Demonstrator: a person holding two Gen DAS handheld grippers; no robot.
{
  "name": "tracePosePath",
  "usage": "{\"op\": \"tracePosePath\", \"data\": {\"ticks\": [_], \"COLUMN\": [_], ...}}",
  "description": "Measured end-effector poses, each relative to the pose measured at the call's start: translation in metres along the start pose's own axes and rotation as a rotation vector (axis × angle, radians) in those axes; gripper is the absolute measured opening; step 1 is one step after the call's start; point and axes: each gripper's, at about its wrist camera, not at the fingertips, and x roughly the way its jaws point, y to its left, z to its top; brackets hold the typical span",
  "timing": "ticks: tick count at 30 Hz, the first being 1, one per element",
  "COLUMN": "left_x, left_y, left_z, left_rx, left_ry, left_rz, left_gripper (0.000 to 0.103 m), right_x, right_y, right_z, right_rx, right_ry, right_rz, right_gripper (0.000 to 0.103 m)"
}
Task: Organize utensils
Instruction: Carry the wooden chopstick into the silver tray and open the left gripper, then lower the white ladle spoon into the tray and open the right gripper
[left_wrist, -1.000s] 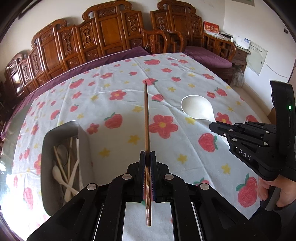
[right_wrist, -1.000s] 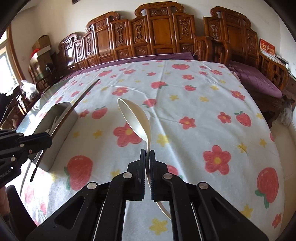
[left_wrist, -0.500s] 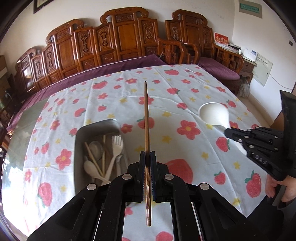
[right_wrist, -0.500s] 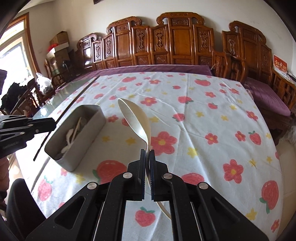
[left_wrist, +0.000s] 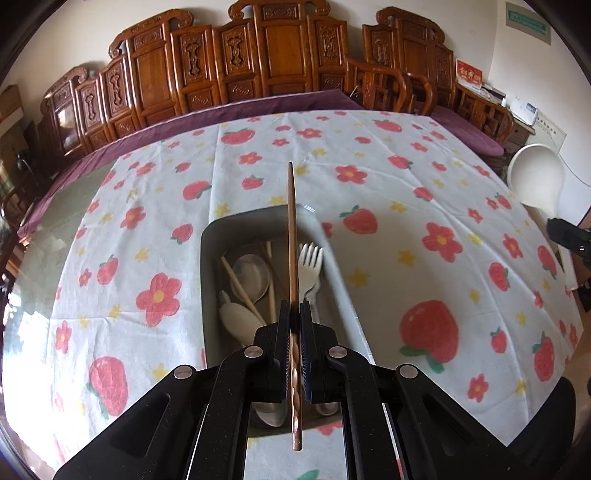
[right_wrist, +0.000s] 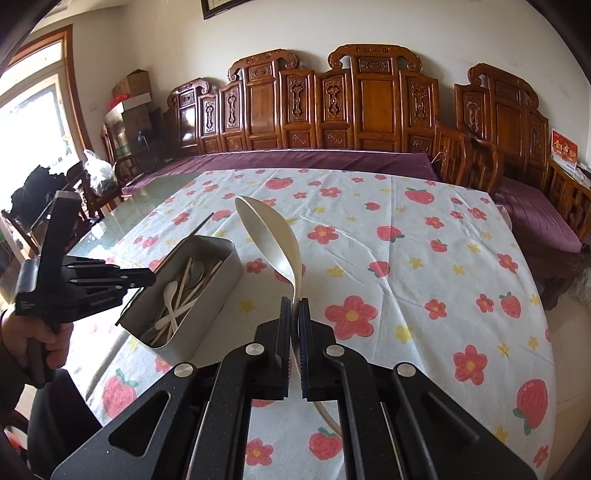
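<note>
chopstick (left_wrist: 292, 236) sat pinched in the left gripper (left_wrist: 294, 334), its jaws pressed on the shaft, its long axis running lengthwise over the grey bin (left_wrist: 210, 258) directly below, nearer than the right. the right gripper (right_wrist: 294, 314) pinched the white spoon (right_wrist: 271, 240), held above the tabletop (right_wrist: 424, 258) beside the bin, bowl forward.

Matte black, speckled gripper bodies: left gripper (left_wrist: 294, 314), right gripper (right_wrist: 294, 310). Ribbed dark blue pads (left_wrist: 283, 332). Round silver screws (right_wrist: 254, 348) on linkage arms. Dark sleeve (right_wrist: 11, 369) at wrist.
</note>
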Motion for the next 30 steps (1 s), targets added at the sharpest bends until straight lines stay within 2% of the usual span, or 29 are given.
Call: {"op": "tracePosePath", "data": {"ticks": [8, 17, 23, 30], "left_x": [0.038, 0.044, 0.026, -0.021], "left_y": [0.017, 0.027, 0.033, 0.051], "left_z": [-0.014, -0.015, -0.013, -0.019], "left_rx": [0.007, -0.017, -0.021, -0.008], "left_ry": [0.083, 0.084, 0.048, -0.035], "left_rz": [-0.006, -0.026, -0.039, -0.023], "left_gripper": [0.004, 0.005, 0.008, 0.013], "right_x": [0.013, 0.031, 0.044, 0.068], "right_y": [0.018, 0.040, 0.067, 0.101], "right_z": [0.001, 0.007, 0.009, 0.016], "right_rx": [-0.035, -0.049, -0.054, -0.055], "right_ry": [0.036, 0.061, 0.075, 0.093], "right_rz": [-0.023, 0.002, 0.032, 0.075], "right_gripper": [0.005, 0.005, 0.005, 0.005]}}
